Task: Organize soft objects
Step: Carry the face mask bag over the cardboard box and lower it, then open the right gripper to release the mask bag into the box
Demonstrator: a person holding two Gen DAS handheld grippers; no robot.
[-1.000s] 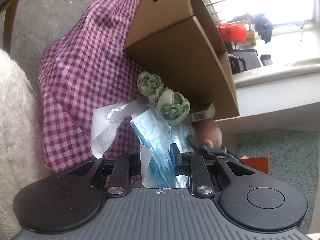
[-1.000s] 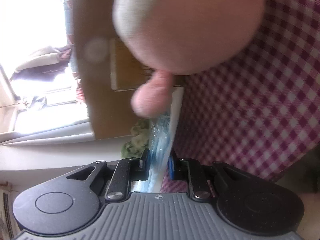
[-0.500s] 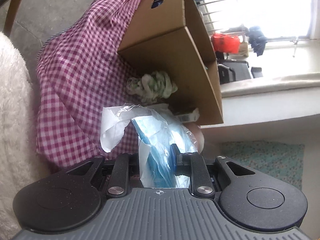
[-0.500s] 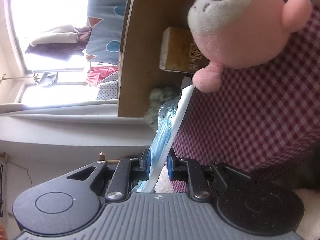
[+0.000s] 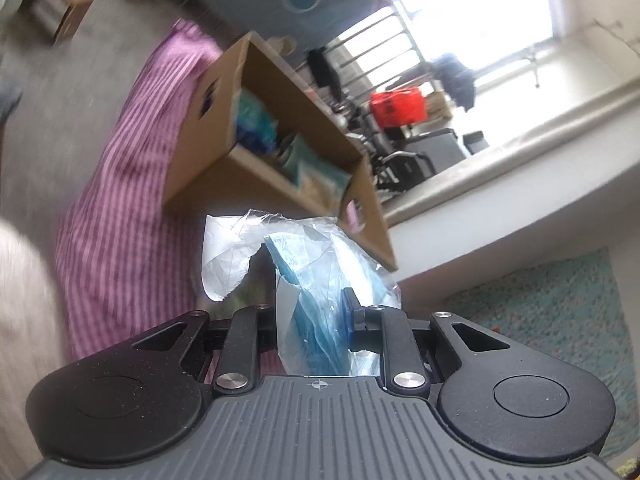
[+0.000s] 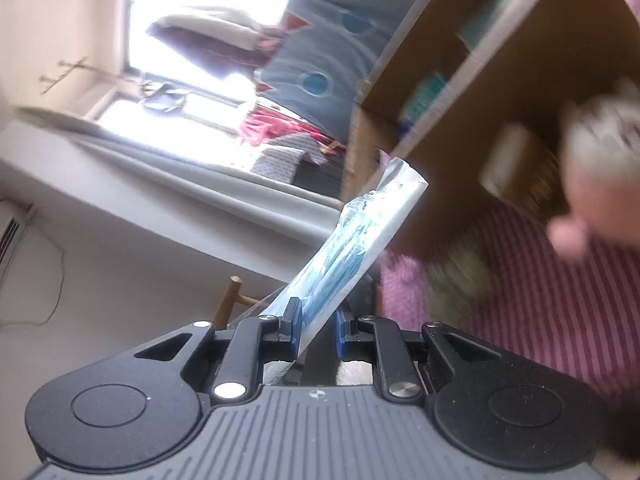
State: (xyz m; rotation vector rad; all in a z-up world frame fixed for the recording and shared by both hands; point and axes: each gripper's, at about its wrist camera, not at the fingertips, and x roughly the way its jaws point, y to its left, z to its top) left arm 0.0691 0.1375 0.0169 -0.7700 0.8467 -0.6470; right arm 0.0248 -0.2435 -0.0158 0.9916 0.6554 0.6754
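The left hand-held gripper [image 5: 312, 312] is clamped on a crumpled clear plastic packet of light-blue face masks [image 5: 320, 292]. The packet fills the gap between the two black fingers and rises above them, and a torn white flap of its wrapper hangs off to the left. The right hand-held gripper [image 6: 316, 322] grips the same packet [image 6: 352, 248] edge-on. In that view the packet leans up and to the right from the jaws, lying against the left pad. The jaws stand almost together on this thin edge.

The packet is held clear of the surface, in front of an open brown cardboard box with a divider [image 5: 280, 148]. The box stands on a pink-and-white checked cloth [image 5: 124, 216] covering the worktop. Blue and teal items lie in its compartments, too blurred to identify. In the right wrist view the same box [image 6: 500, 92] occupies the upper right. A pink and white plush toy [image 6: 600, 184] sits at the far right edge, in front of the box, blurred by motion. A crumpled green fabric item [image 6: 460, 280] lies on the cloth just beyond the packet.

A bright window with a white sill [image 5: 520, 152] forms the background. A teal patterned rug [image 5: 560, 312] lies on the floor at lower right.
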